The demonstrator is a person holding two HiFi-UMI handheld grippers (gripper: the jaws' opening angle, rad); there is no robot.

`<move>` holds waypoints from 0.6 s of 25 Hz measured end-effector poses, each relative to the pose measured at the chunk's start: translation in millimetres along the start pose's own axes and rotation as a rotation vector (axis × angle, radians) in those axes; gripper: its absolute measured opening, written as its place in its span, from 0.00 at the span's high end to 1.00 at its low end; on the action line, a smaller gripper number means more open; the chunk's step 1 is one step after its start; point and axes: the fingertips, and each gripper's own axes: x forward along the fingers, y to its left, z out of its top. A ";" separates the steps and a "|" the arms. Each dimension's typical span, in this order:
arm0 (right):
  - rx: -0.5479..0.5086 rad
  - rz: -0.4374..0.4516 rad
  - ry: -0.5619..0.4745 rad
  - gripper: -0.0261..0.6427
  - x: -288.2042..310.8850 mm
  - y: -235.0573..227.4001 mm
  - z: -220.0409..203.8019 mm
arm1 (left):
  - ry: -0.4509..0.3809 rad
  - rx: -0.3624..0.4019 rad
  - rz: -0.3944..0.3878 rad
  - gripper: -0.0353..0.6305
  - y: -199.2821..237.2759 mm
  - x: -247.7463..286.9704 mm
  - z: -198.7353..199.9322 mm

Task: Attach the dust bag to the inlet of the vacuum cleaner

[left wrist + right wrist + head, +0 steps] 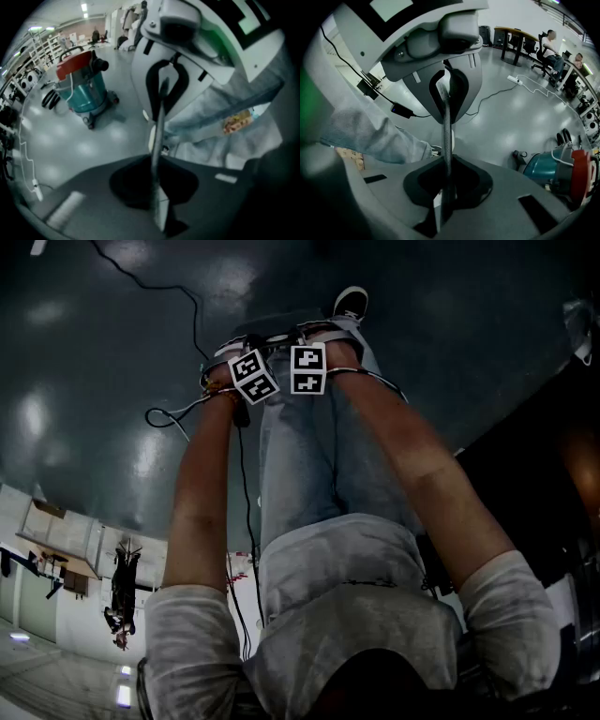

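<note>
Down beside your pale blue jeans [370,136], you are holding the left gripper [159,122] and the right gripper [446,117] low and nose to nose, so each gripper view is looking straight at the other gripper's white housing. Both pairs of jaws are pressing together into one thin blade, and nothing is sitting between them. The teal drum vacuum cleaner with a red top [84,89] is standing upright on its castors on the glossy grey floor [93,145], well apart from both grippers and off to one side of the line they are making. It is showing at the upper left of the left gripper view and at the lower right edge of the right gripper view. A black stub [100,63] is jutting sideways from the red top. It is probably the inlet, though it is too small to be sure. A coiled black hose [49,99] is lying just beside the drum. No view is showing anything you could call the dust bag with confidence, so its heading and long axis cannot be told. Neither hand is reading as clearly nearer the vacuum cleaner. Whichever stage this is, you are carrying nothing.
</note>
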 end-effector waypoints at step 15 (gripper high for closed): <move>0.143 -0.111 -0.067 0.92 -72.0 -97.6 -164.5 | 0.009 0.175 0.029 0.90 74.4 11.2 194.9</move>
